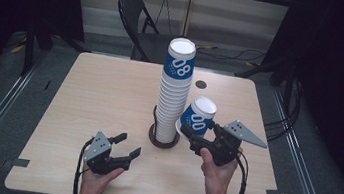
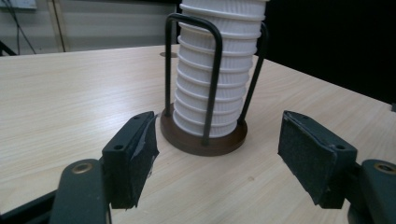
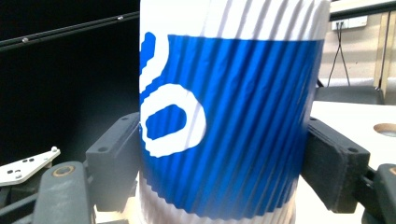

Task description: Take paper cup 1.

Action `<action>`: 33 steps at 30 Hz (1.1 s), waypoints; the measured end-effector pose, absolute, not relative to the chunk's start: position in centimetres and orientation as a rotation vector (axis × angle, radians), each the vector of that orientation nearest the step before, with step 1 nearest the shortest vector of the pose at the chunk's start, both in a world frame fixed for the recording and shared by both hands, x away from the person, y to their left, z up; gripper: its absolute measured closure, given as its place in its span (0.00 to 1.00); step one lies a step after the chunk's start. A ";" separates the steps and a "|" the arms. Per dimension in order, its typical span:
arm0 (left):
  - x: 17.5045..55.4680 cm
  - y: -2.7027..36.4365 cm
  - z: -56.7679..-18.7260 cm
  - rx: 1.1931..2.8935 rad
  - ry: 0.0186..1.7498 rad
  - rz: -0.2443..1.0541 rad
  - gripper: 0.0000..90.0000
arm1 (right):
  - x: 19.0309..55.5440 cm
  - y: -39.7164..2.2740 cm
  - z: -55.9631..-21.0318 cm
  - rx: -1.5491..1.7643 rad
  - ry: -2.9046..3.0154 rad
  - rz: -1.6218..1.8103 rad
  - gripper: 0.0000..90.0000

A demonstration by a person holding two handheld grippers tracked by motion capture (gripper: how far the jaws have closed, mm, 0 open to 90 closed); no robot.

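Your right claw [image 1: 194, 133] grips a tilted cup [image 1: 197, 116] beside the mid-worktop stack [image 1: 173, 94]; your left claw [image 1: 127, 145] gapes empty. Squeeze harder and the cup may crumple; bump the stack and it may topple.

A tall stack of cups [image 1: 175, 90] in a wire holder [image 1: 163, 137] blocks the frame's centre. The table [image 1: 95, 92] lies bare to its left; a tilted cup [image 1: 198, 116] crowds its right.

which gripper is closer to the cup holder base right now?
Right. The right gripper, shut on a blue cup, sits just beside the holder base; the open left gripper hangs farther back toward the person.
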State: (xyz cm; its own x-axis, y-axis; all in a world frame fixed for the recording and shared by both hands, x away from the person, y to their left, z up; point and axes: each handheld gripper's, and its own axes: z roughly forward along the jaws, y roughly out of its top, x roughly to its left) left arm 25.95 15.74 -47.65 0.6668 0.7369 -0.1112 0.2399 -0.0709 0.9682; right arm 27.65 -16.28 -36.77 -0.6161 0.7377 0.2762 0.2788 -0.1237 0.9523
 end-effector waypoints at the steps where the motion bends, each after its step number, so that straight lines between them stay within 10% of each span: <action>1: 25.9 15.6 -47.6 1.635 0.805 0.492 0.31 | 27.6 -16.2 -37.1 1.131 1.800 1.798 0.23; 33: 25.7 13.8 -47.3 1.640 0.637 0.462 0.42 | 25.9 -13.5 -44.2 1.325 1.785 2.033 0.23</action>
